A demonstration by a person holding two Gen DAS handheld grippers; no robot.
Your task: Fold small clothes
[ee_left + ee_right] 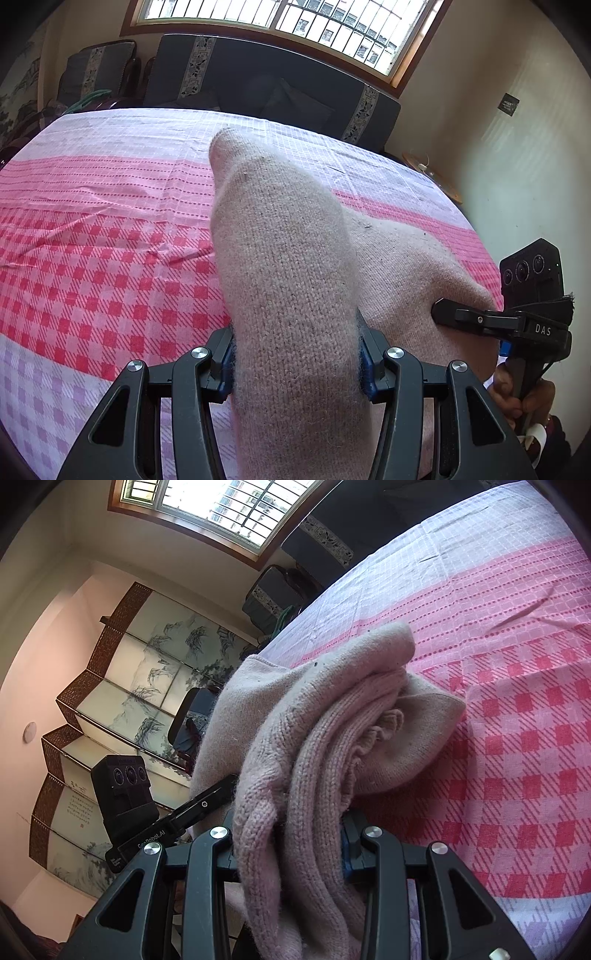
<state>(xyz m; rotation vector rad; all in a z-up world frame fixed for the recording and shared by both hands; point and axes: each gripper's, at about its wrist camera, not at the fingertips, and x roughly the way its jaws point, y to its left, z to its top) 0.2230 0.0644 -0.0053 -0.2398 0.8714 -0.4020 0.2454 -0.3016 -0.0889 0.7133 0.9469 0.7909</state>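
Mid-fold: the left gripper (295,363) is clamped on a bunched length of the pale pink knitted garment (280,258), and the right gripper (291,843) is clenched on its ribbed layers (317,746). The garment is partly lifted over the pink-and-white checked cloth-covered table (92,240), near its near edge. Next, probably: carry the held part over the rest, lay it flat, then let go.

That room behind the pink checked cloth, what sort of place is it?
Probably a home living room: a dark sofa under a barred window, and a folding painted screen by the wall.
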